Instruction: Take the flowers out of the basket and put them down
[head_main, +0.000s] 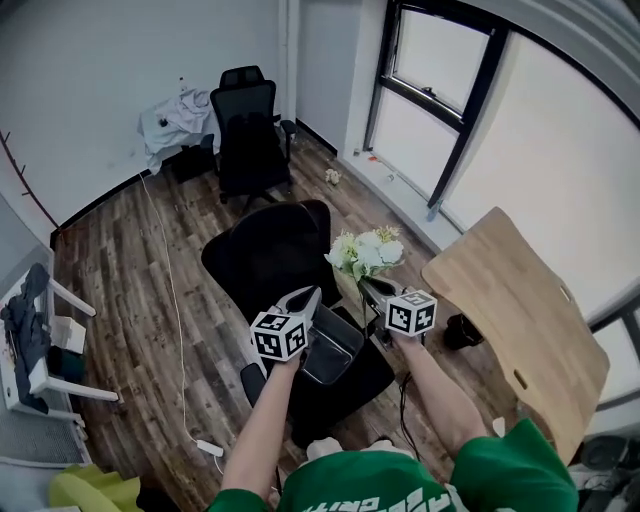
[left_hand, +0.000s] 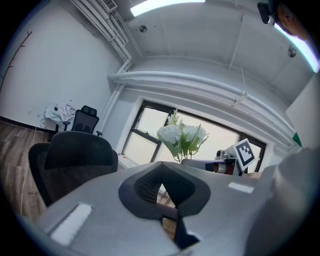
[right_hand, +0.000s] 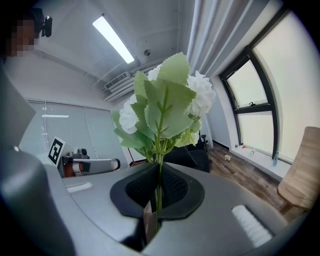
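Note:
A bunch of white flowers with green leaves is held up in the air, and my right gripper is shut on its stems. In the right gripper view the thin stems run down between the closed pads and the blooms stand above them. My left gripper is beside it on the left, pointing the same way, shut with nothing in it. From the left gripper view the flowers show against the window. A dark grey basket sits below the two grippers on a black seat.
A black office chair stands just ahead, another by the far wall. A light wooden tabletop is at the right. A white rack stands at the left. A small flower lies on the wood floor near the window.

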